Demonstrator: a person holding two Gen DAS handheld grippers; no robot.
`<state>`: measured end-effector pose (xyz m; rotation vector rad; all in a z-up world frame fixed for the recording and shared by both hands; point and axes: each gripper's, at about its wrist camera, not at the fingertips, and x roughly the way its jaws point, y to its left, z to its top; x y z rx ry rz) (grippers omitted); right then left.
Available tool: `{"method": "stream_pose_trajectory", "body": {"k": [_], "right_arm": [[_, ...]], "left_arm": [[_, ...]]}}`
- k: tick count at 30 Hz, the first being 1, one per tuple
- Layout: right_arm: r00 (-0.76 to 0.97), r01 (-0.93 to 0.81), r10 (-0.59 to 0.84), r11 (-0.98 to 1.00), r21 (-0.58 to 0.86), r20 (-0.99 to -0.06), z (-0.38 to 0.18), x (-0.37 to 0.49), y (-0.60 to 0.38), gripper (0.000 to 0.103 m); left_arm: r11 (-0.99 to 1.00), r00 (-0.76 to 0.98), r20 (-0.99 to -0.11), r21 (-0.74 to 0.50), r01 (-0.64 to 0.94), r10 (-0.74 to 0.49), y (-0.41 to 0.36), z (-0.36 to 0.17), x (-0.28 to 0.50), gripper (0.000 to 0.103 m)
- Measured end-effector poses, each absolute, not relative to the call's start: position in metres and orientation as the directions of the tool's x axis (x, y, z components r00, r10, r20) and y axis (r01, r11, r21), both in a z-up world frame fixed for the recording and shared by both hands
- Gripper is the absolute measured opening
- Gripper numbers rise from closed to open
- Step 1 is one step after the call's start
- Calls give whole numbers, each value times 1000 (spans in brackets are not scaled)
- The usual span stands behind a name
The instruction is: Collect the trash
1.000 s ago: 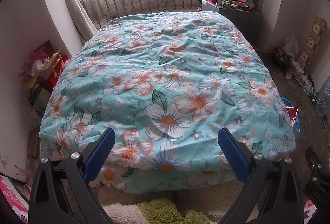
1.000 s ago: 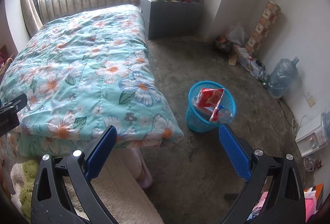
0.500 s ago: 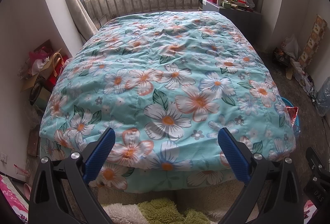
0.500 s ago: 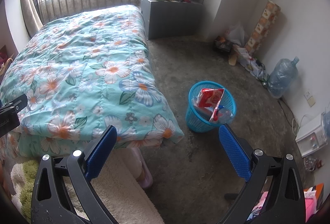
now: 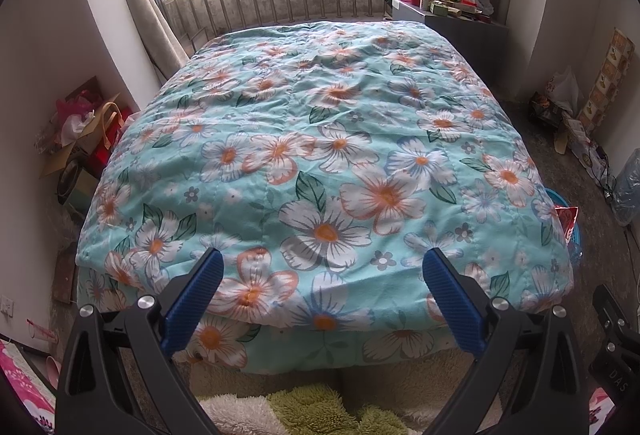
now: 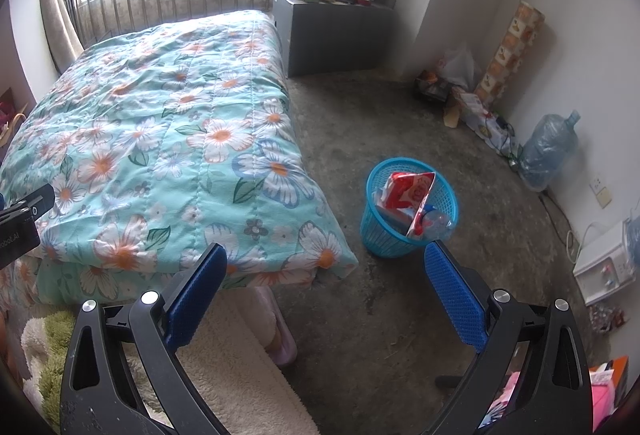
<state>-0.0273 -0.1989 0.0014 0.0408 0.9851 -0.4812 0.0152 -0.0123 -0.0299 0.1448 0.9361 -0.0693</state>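
We find the left gripper spread wide, holding nothing, poised over the near edge of the floral quilt. The right gripper likewise stands wide and empty. Just beyond its right finger, the blue basket sits on the concrete floor beside the bed, containing a red wrapper and a plastic bottle.

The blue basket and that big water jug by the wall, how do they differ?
The blue basket is open mesh, standing upright away from the wall, with a red wrapper and a bottle inside. The water jug is clear, closed plastic, larger, tilted against the wall. Both sit on the concrete floor.
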Motion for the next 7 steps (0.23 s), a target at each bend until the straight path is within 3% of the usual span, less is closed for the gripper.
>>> {"method": "stream_pose_trajectory", "body": {"k": [7], "right_arm": [[459,410,-373,894,-180,-806,2,-26,-197,95]], "left_arm": [[988,589,-808,92,121,3,-13,-30,15,98]]}}
